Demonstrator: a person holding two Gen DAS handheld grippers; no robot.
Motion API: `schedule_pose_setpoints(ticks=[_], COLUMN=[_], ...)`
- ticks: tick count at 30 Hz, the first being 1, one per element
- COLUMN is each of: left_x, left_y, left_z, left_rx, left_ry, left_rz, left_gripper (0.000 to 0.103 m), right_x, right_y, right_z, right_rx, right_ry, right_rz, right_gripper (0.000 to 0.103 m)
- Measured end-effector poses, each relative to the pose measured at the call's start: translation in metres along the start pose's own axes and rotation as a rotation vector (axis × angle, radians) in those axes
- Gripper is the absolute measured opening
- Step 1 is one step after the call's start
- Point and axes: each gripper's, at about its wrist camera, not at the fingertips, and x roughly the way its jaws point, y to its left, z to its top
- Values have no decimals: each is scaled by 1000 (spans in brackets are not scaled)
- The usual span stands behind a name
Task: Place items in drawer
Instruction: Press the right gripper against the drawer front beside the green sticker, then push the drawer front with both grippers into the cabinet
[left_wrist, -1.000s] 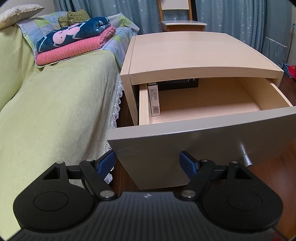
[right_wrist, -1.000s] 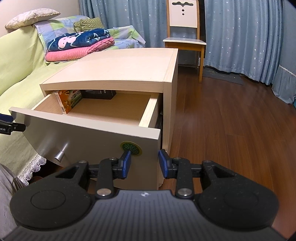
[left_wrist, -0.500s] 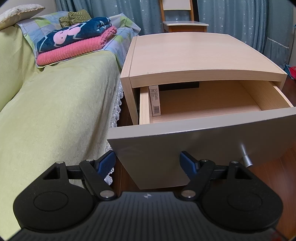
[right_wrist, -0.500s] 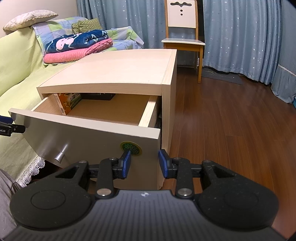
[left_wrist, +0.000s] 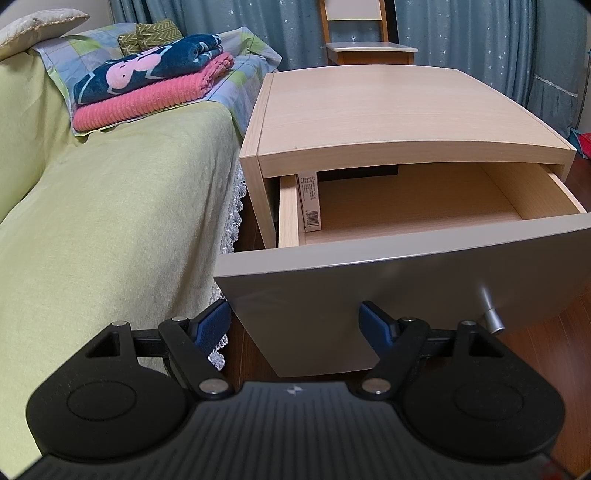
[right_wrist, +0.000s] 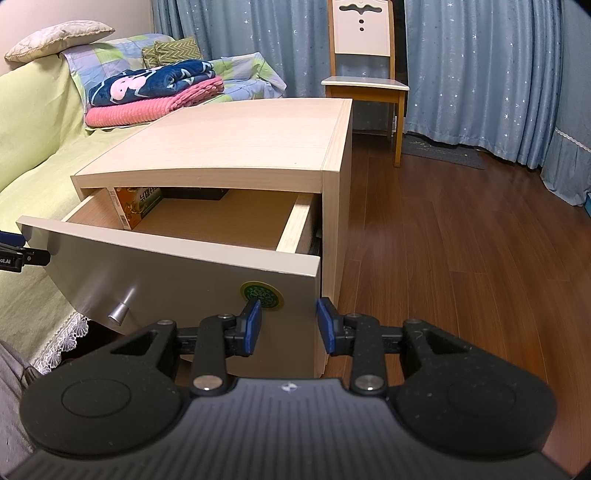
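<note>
— Left wrist view: what is seen?
— An open drawer (left_wrist: 406, 206) is shown; a box (left_wrist: 310, 203) is stood against its left wall. The left hand-held gripper (left_wrist: 295, 323) is spread wide, empty.
— And the right?
— The right hand-held gripper (right_wrist: 288, 325) is held parted, empty, near the drawer front.

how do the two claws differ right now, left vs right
The left claw is spread wider than the right claw. The left one sits at the drawer front's corner next to the bed; the right one sits at the opposite corner, near the round green sticker. Both are open, empty and have blue pads.
</note>
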Motion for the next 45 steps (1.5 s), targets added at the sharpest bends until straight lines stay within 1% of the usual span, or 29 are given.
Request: schedule_pose_setpoints(ticks=[8, 13, 17, 19, 22, 25, 28, 33, 37, 42, 45], left_x=[4, 6, -4, -11, -21, -26, -23, -10, 0, 6, 13], left_y=[-1, -5, -7, -10, -21, -36, -49, -66, -66, -60, -58], left_z=[4, 0, -7, -10, -11, -8, -9, -12, -20, -21, -21], left_rx=[-8, -25, -83, -113, -131, -122, -110, -96, -106, -130, -144], left_ry=[8, 39, 51, 46, 24, 0, -11, -25, -23, -44, -36], left_rz=[3, -1, -11, -19, -29, -39, -43, -41, -41, -20, -20], left_gripper=[77, 77, 78, 78, 78, 78, 79, 79, 79, 79, 79], right_x=[4, 0, -7, -11, -17, -16, -11, -4, 1, 6, 9], right_y=[-2, 4, 15, 20, 28, 41, 59, 79, 83, 88, 90], right_z=[3, -1, -8, -11, -17, -21, -25, -27, -26, -25, -25], right_rx=[7, 40, 70, 85, 107, 115, 107, 107, 108, 109, 110], right_ry=[-2, -11, -23, -29, -37, -36, -26, -47, -53, -61, -65], right_rz=[-2, -2, -3, -3, -4, -4, -4, 2, -10, -24, -32], right_gripper=[30, 30, 32, 38, 39, 39, 38, 38, 38, 38, 38])
